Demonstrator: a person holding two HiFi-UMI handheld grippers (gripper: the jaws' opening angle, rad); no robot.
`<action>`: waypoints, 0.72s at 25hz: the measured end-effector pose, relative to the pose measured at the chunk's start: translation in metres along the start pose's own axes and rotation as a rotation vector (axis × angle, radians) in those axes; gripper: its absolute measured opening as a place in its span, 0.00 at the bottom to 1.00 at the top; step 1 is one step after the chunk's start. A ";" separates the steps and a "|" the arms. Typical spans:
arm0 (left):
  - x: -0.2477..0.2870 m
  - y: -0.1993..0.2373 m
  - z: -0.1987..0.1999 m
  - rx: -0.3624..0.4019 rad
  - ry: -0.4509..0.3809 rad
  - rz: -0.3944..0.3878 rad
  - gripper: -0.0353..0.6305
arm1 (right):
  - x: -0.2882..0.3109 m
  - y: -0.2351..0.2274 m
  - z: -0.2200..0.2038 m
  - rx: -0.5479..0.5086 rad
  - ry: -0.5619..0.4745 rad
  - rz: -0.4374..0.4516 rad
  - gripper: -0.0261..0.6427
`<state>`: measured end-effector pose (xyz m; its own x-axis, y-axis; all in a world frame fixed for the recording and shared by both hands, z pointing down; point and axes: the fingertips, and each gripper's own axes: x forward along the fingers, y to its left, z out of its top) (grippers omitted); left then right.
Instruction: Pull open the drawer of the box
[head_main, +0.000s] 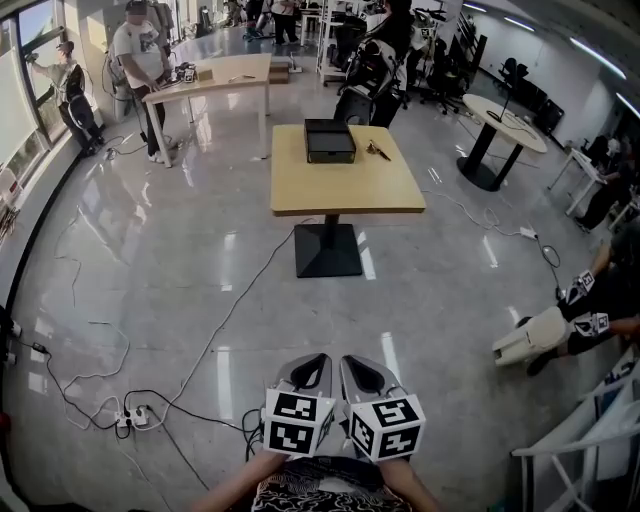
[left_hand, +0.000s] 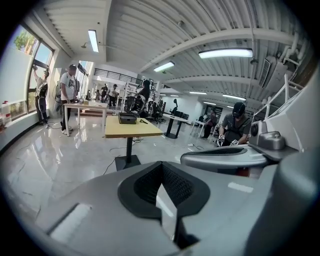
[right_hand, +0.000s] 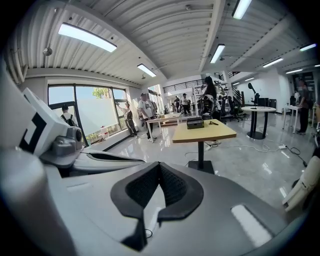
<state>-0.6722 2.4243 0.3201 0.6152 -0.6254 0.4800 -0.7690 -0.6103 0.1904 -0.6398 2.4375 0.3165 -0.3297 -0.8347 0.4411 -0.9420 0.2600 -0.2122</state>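
Black box at the far end of the wooden worktop, straight ahead and well apart from both tools. Nearly square from above, one broad face turned this way. Left tool and right tool side by side, jaws closed on nothing.

A wooden table stands on glossy floor; 1 power strip (cables attached) lies left.

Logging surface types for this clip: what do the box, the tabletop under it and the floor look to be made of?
Box: dark and matte, perhaps plastic or painted metal; too small to tell which. Tabletop: light wood or wood-look laminate, with a smooth, even tan surface. Floor: polished stone or tile, glossy grey with bright streaky reflections.
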 end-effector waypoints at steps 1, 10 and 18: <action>0.023 -0.002 -0.001 0.000 0.000 -0.004 0.07 | 0.010 -0.020 -0.002 0.002 -0.002 -0.002 0.05; 0.232 0.062 0.085 0.004 0.005 -0.001 0.07 | 0.175 -0.174 0.069 0.021 0.011 0.004 0.05; 0.689 -0.013 0.323 0.016 0.031 0.058 0.07 | 0.351 -0.623 0.267 0.032 0.016 0.071 0.05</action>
<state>-0.1822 1.8440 0.3722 0.5641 -0.6448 0.5158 -0.8000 -0.5814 0.1481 -0.1517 1.8527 0.3712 -0.3972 -0.8064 0.4381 -0.9137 0.3029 -0.2710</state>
